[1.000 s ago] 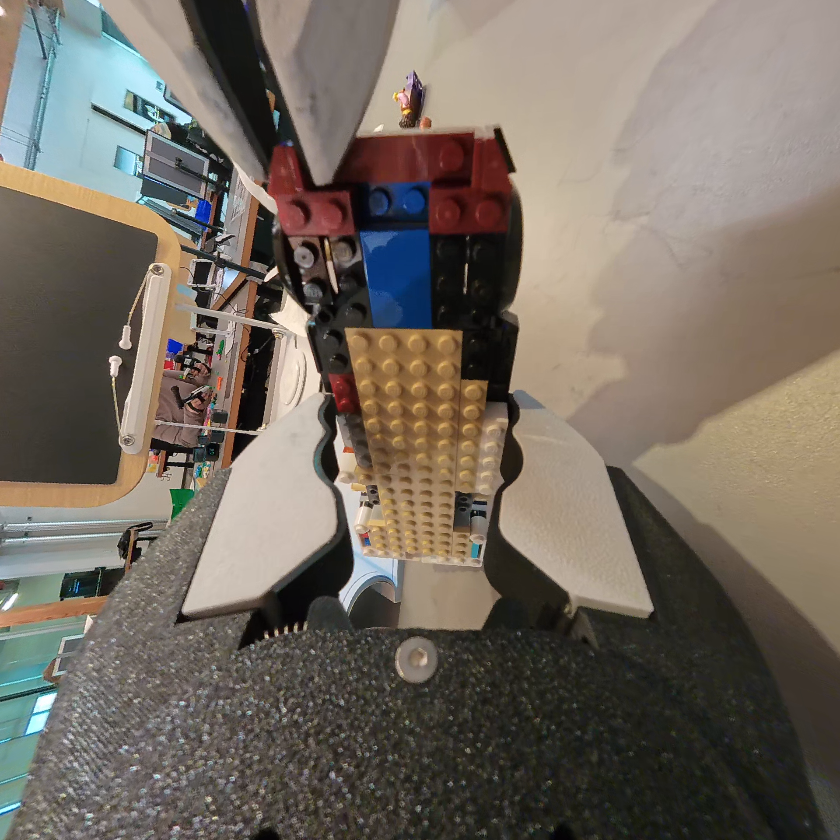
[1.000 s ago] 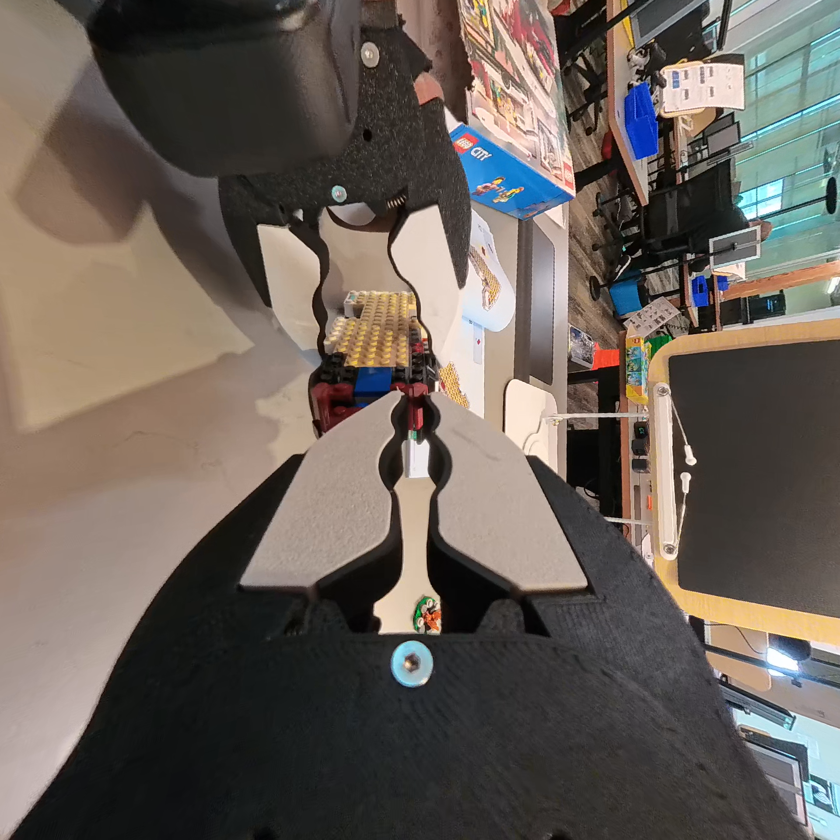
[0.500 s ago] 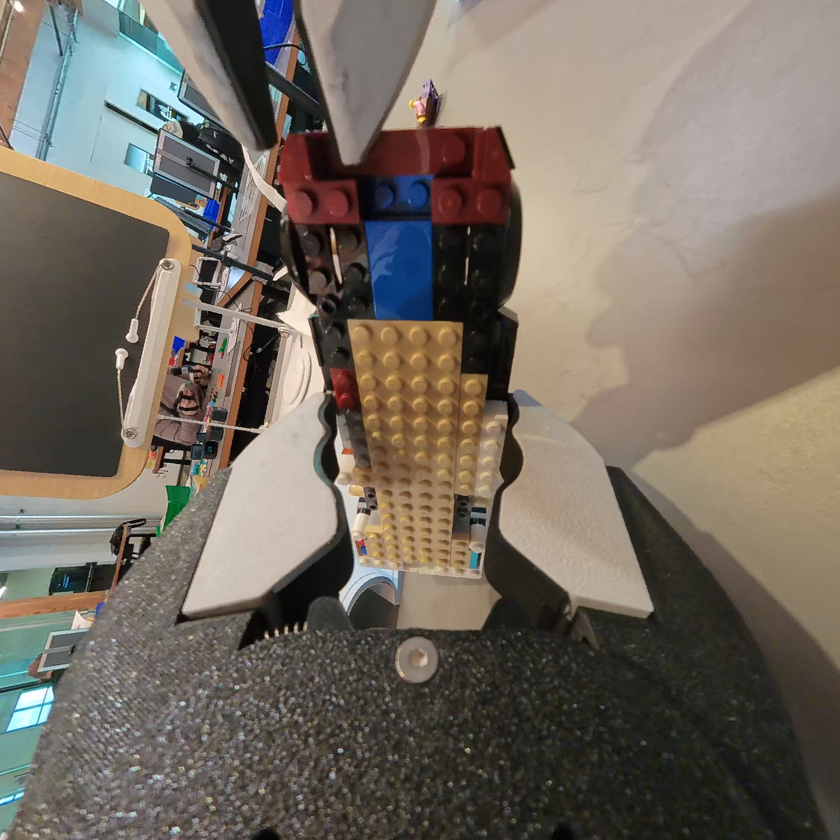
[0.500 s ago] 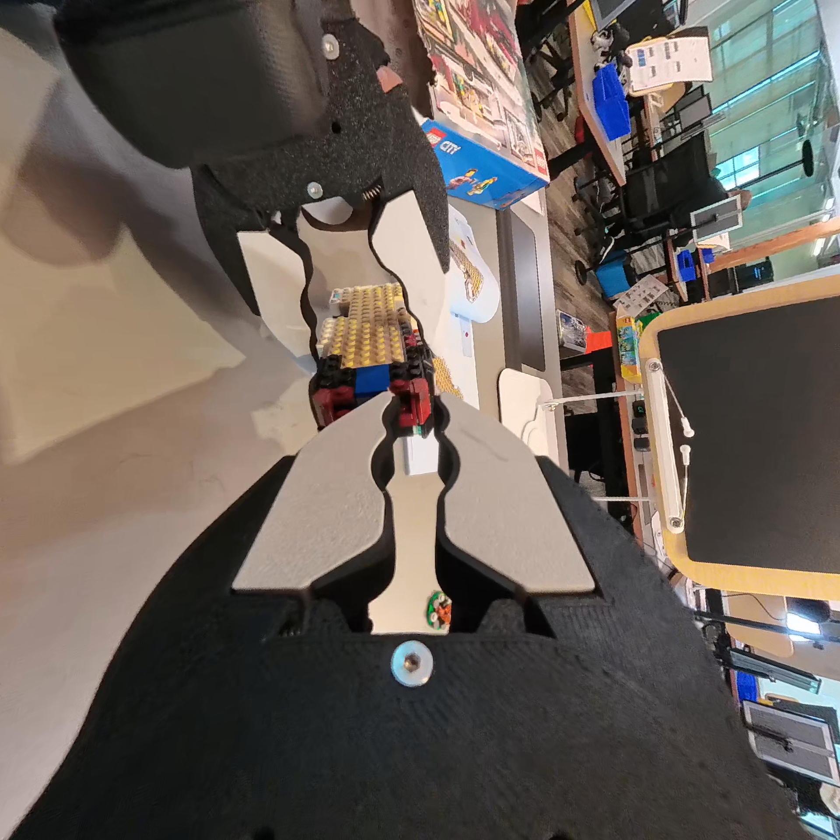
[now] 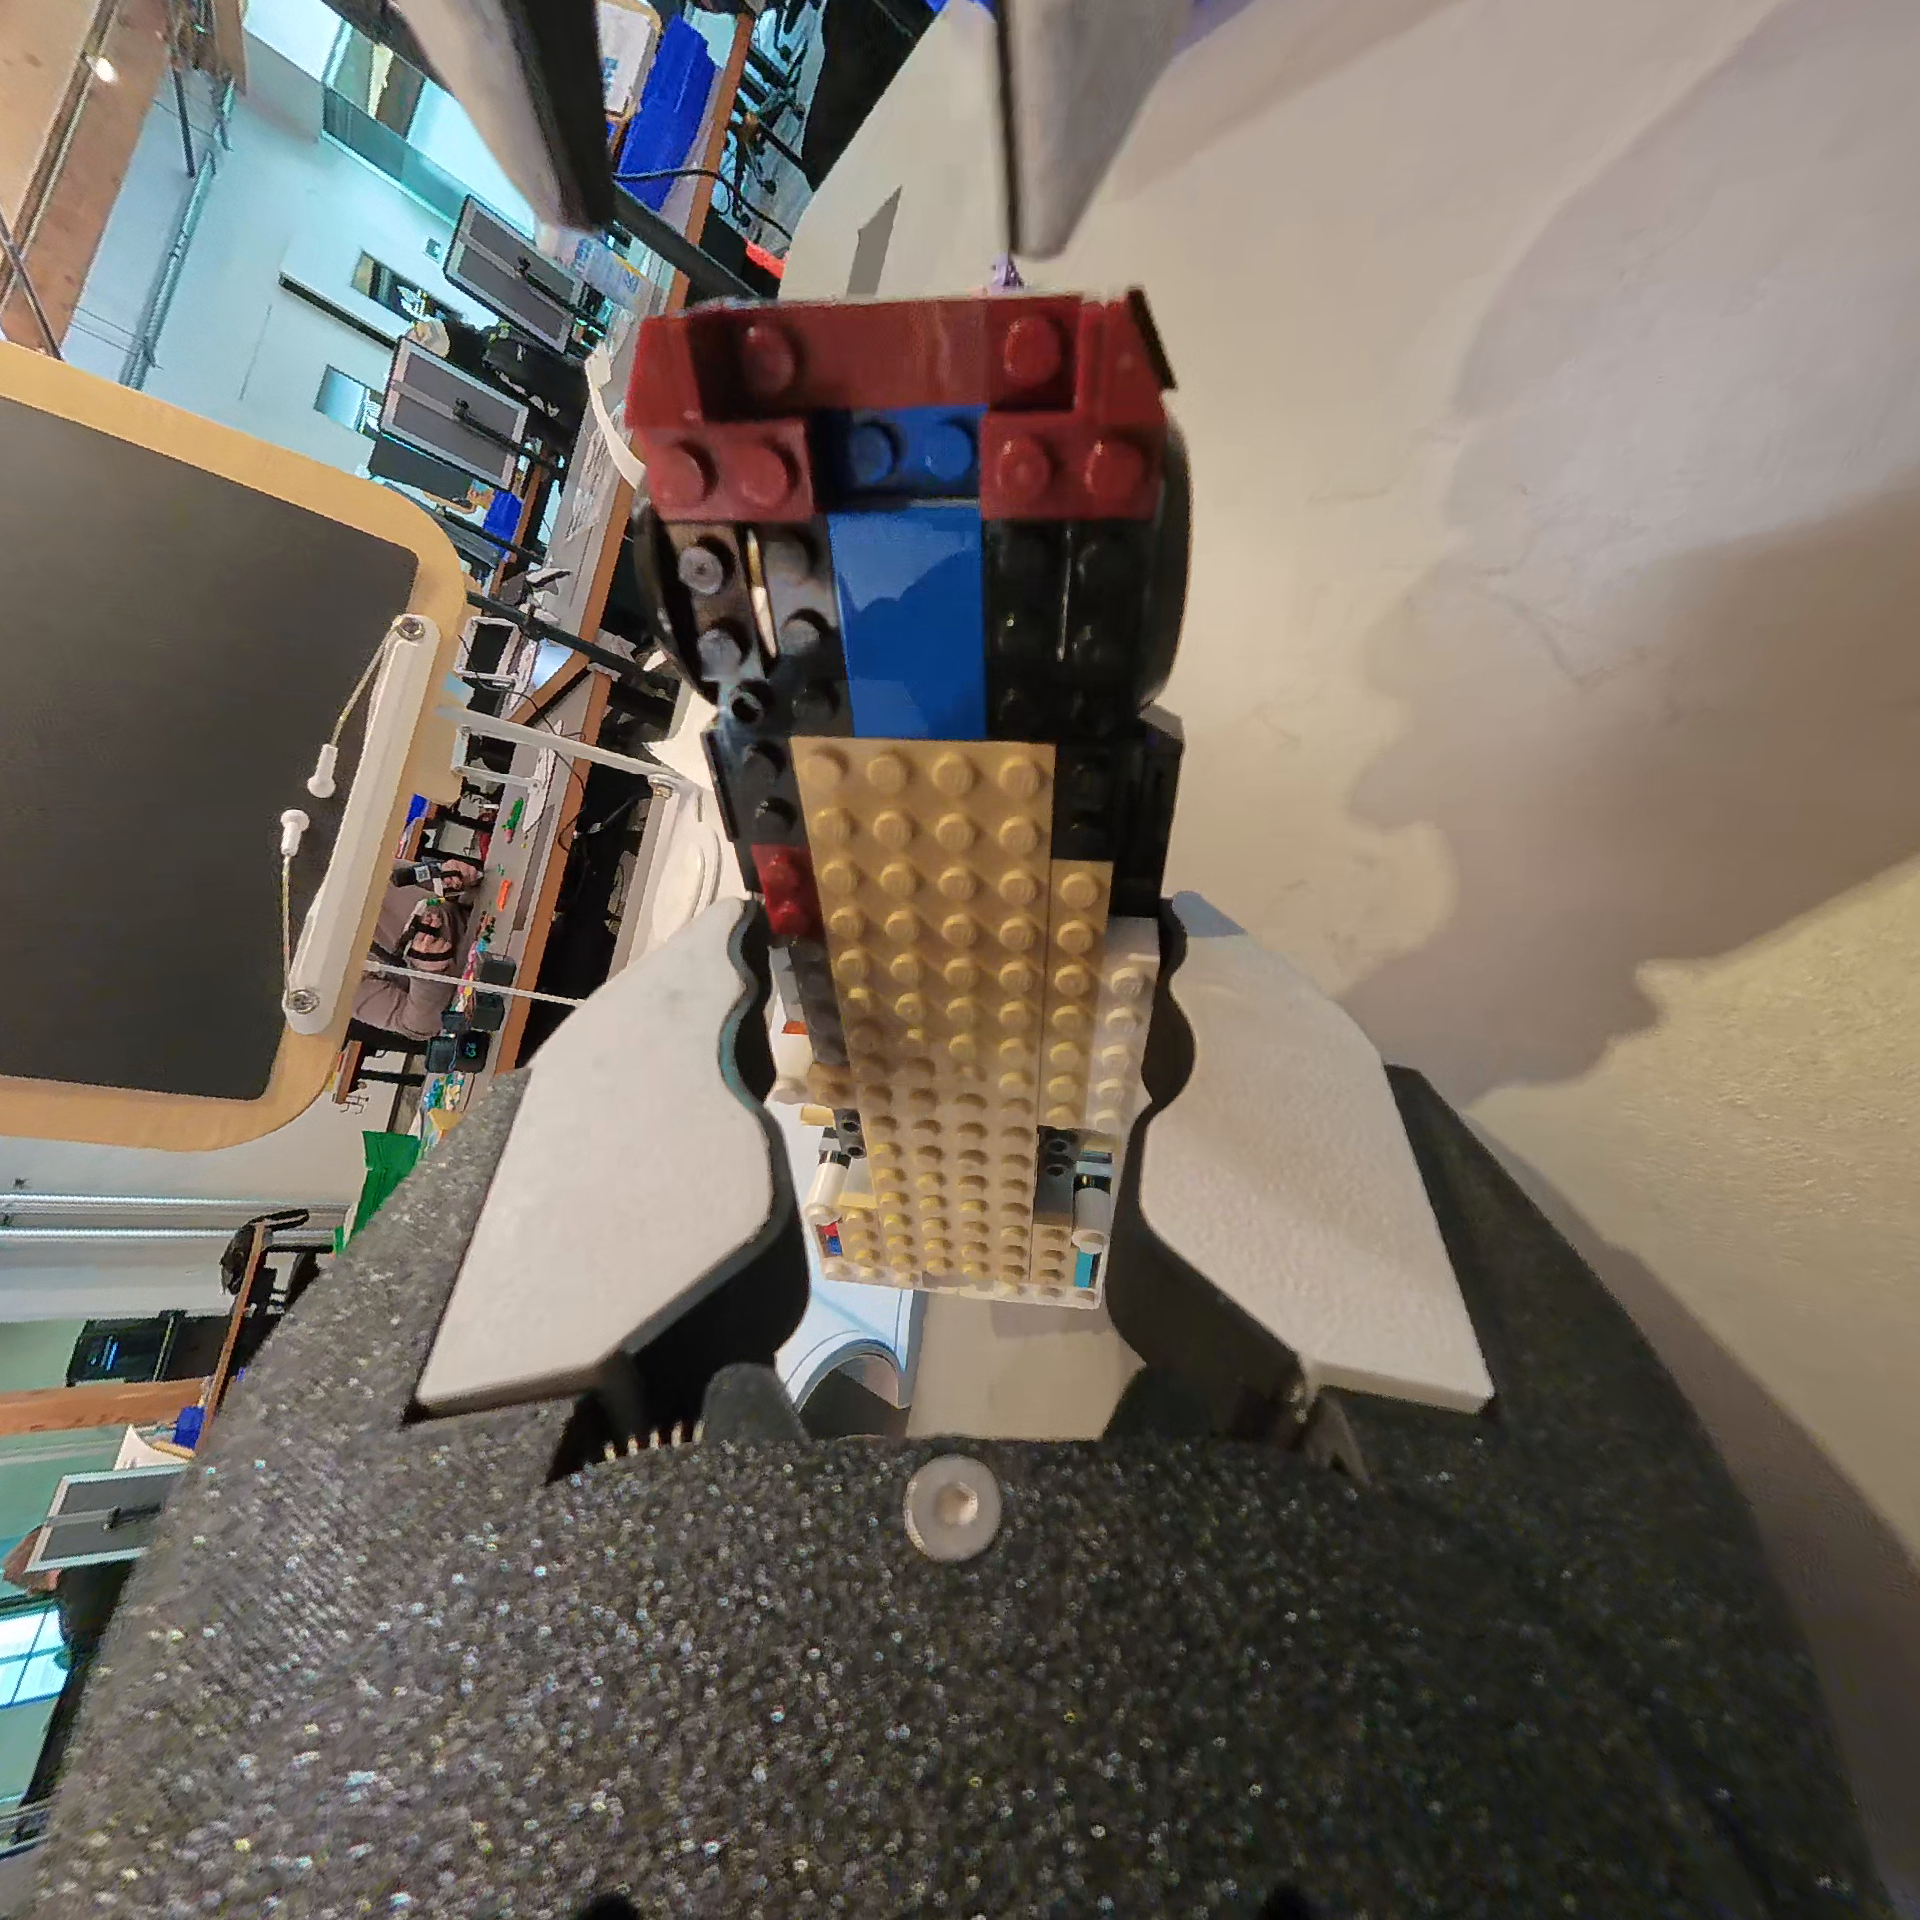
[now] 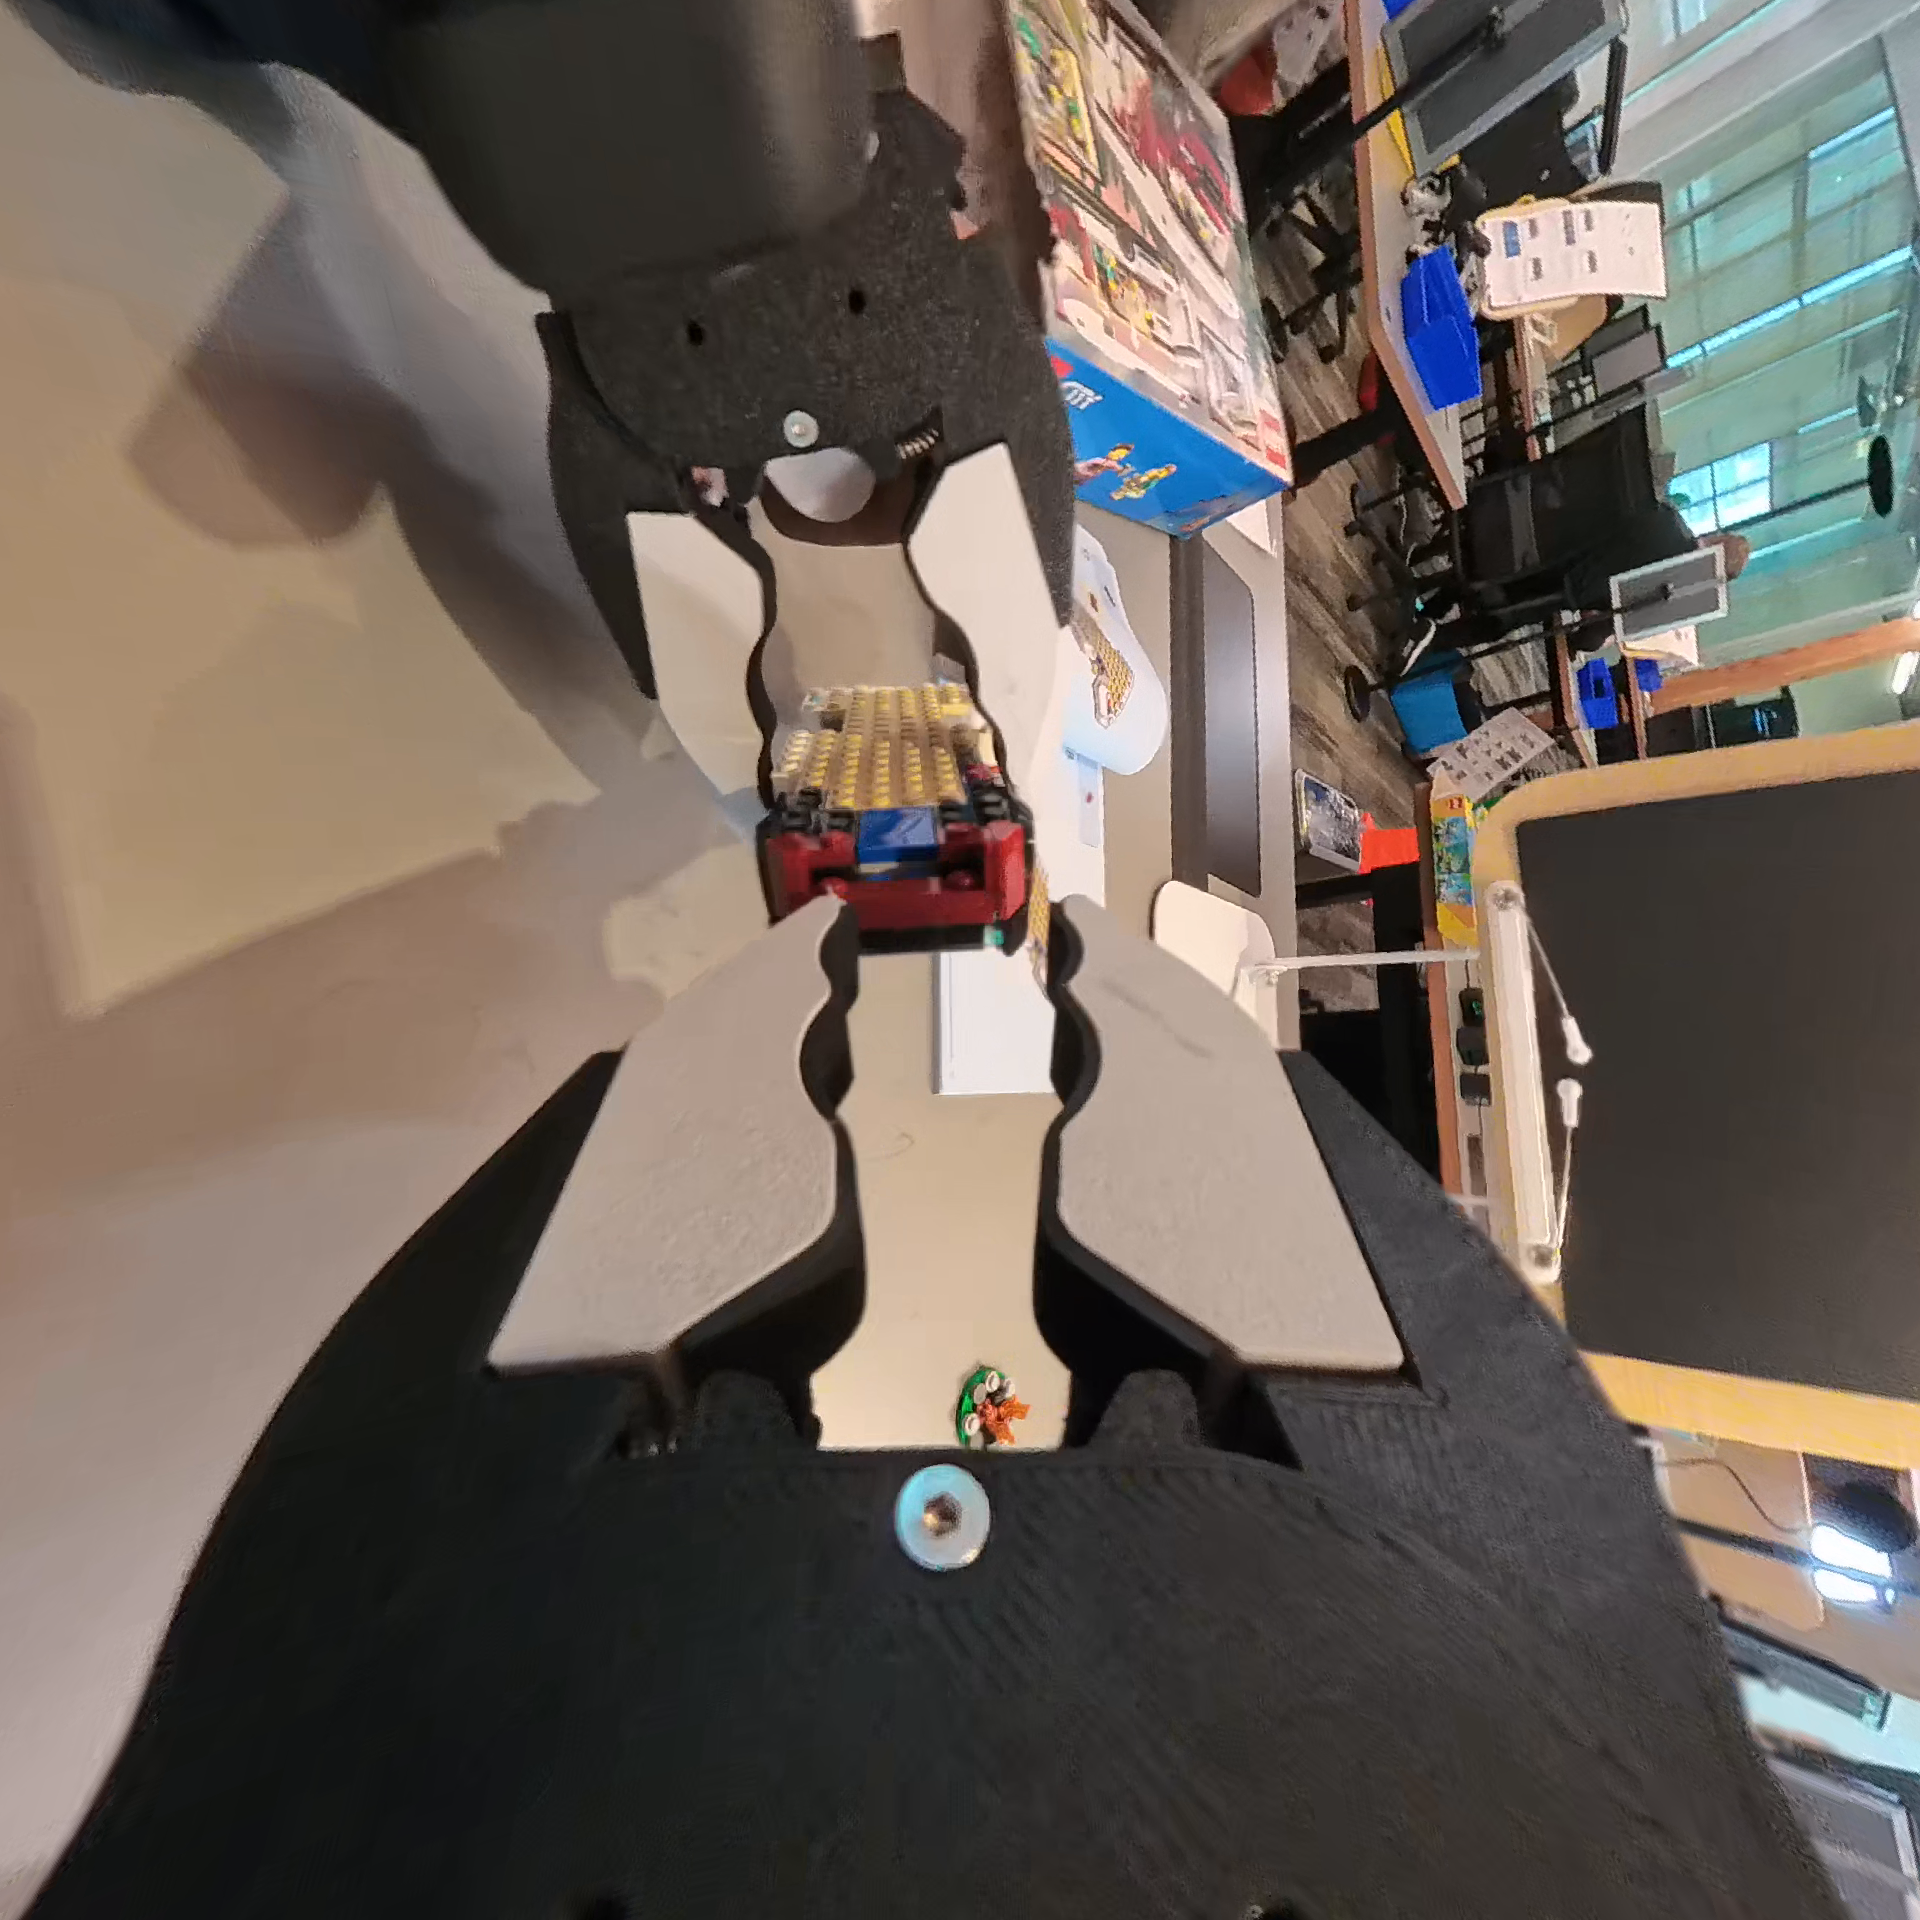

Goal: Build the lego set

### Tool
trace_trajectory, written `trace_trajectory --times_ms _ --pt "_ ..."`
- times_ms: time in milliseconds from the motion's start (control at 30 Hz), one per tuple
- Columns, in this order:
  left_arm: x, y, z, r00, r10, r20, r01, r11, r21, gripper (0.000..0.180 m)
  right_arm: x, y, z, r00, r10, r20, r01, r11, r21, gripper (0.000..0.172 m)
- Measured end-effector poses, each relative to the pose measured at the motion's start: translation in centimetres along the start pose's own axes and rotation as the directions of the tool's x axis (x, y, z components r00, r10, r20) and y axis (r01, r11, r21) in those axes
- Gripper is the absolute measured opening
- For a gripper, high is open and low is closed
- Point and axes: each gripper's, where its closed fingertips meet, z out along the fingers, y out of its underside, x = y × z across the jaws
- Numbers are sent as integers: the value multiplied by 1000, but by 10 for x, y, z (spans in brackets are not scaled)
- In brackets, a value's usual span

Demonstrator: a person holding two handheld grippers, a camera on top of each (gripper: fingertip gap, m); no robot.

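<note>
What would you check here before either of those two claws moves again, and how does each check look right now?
1. Left gripper clamped on the brick model: ok, both fingers press its tan and white sides.
2. Right gripper free of the model: ok, its fingers stand apart with nothing between them.
3. Clearance at the dark red end: not ok, one right fingertip sits right at it; contact cannot be told.
4. Model in one piece: ok, no loose bricks seen hanging off.
5. Small green and orange piece on the table: ok, it lies apart from both grippers.
</note>
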Motion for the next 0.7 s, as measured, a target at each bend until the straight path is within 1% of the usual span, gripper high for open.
trace_trajectory --times_ms 167,267,433,500,700 --pt "1 -1 0 1000 8 0 -8 1000 4 71 -10 2 1 996 -79 46 80 997 -13 51" --pt "1 -1 0 1000 6 -1 -6 1000 5 70 -13 2 3 993 -111 44 112 993 -26 55" --pt "1 0 0 1000 1 3 -1 1000 -3 70 -10 2 7 989 -150 -1 150 988 -37 50" --pt "0 1 0 1000 -2 4 2 1000 -4 70 -10 2 8 988 -154 -2 154 987 -37 47" --pt "2 1 1 1000 7 0 -7 1000 -9 70 -12 4 9 989 -146 20 147 988 -47 48"
